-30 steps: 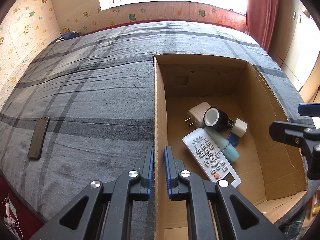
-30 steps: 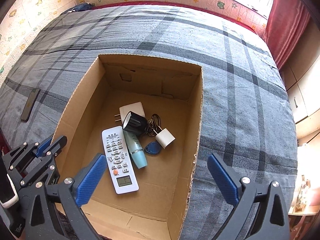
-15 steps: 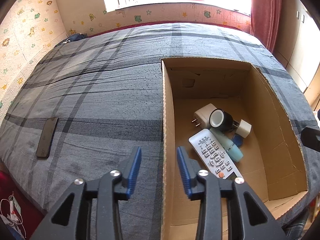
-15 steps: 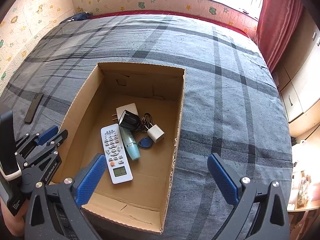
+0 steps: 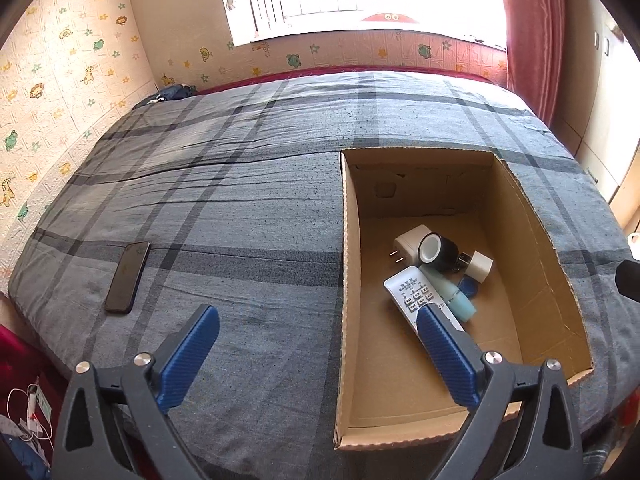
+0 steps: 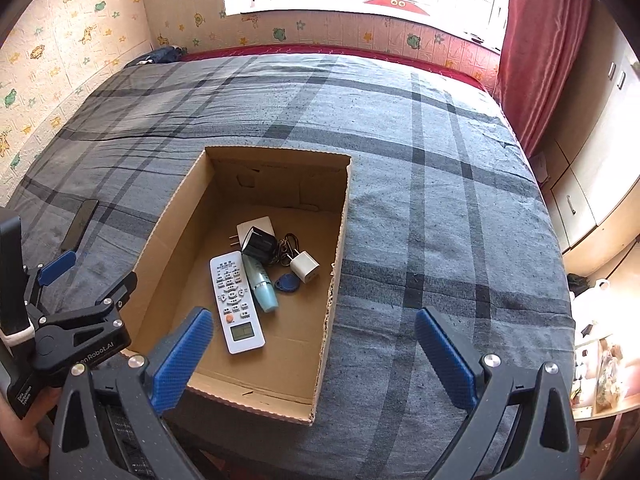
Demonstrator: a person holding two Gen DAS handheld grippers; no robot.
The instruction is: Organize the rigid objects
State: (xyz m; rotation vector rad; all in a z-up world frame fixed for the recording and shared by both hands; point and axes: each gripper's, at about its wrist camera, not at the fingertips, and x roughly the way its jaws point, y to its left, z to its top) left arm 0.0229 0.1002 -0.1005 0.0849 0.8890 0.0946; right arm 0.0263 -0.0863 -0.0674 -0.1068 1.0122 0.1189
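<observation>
An open cardboard box (image 6: 168, 232) sits on the grey plaid bed. Inside lie a white remote (image 6: 236, 300), a light-blue bottle (image 6: 262, 284), a black cylinder (image 6: 262, 245), a white plug adapter (image 6: 256, 226), a small white charger (image 6: 305, 266) and a blue key fob (image 6: 289, 283). A black phone (image 5: 128, 277) lies on the bedspread left of the box (image 5: 348, 280). My left gripper (image 5: 318, 314) hangs above the box's left wall, its jaws opening wide with nothing between them. My right gripper (image 6: 314, 314) stands open and empty above the box's right wall.
Walls with cartoon stickers close the bed on the left and far side. A red curtain (image 6: 536, 52) and cupboards (image 6: 592, 168) stand to the right. Cables and clutter (image 5: 32, 412) lie on the floor at the bed's near left corner.
The left gripper's jaws went from shut to wide open. Both grippers rose and drew back from the box, which now looks smaller. The things in the box have not moved.
</observation>
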